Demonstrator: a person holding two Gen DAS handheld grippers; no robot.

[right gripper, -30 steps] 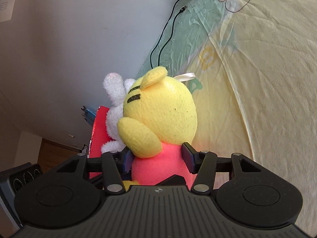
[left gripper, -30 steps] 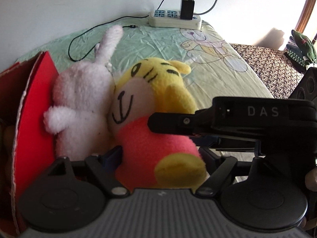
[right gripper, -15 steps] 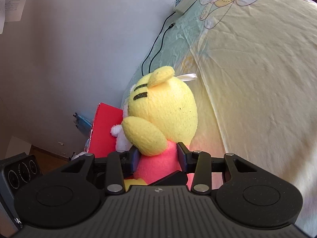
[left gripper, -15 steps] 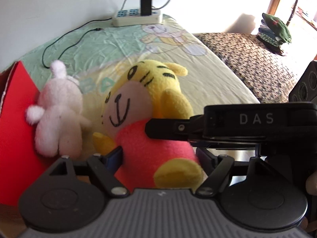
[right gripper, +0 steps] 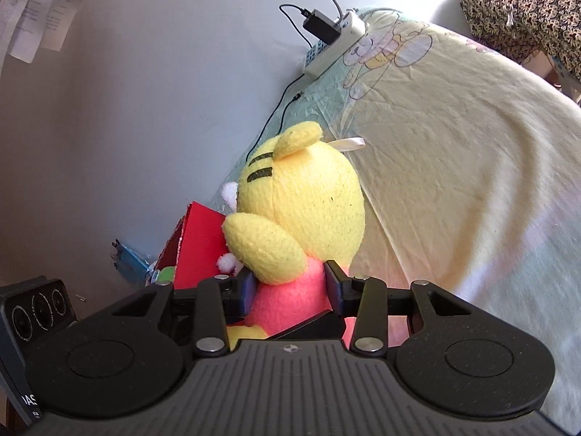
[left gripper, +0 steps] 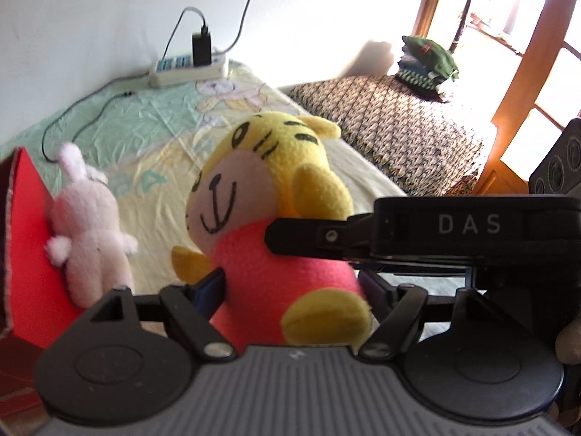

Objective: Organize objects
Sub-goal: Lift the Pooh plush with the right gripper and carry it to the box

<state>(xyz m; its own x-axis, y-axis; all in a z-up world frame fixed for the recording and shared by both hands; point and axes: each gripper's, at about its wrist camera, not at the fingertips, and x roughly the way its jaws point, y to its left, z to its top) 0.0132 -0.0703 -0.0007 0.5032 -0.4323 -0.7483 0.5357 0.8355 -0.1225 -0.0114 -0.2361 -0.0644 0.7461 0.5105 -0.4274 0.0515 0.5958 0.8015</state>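
Observation:
A yellow tiger plush [left gripper: 276, 181] with a pink body hangs above the bed, held from two sides. My left gripper [left gripper: 296, 290] is shut on its pink belly, pads against both flanks. My right gripper [right gripper: 290, 287] is shut on the same pink body from behind, below the yellow head [right gripper: 301, 210]. One of the right gripper's fingers [left gripper: 290, 232] reaches across the plush in the left wrist view. A white bunny plush [left gripper: 90, 239] lies on the sheet, leaning on the red box flap [left gripper: 29, 236].
A power strip [left gripper: 189, 69] with a black charger and a cable lies at the bed's far edge by the wall. A patterned cover [left gripper: 399, 120] with folded clothes [left gripper: 428, 61] is to the right. The red box [right gripper: 199, 247] stands at the bed's edge.
Both grippers have lifted the tiger plush up and away from the bunny and the red box. The right jaws narrowed on its body. The bunny stayed on the sheet.

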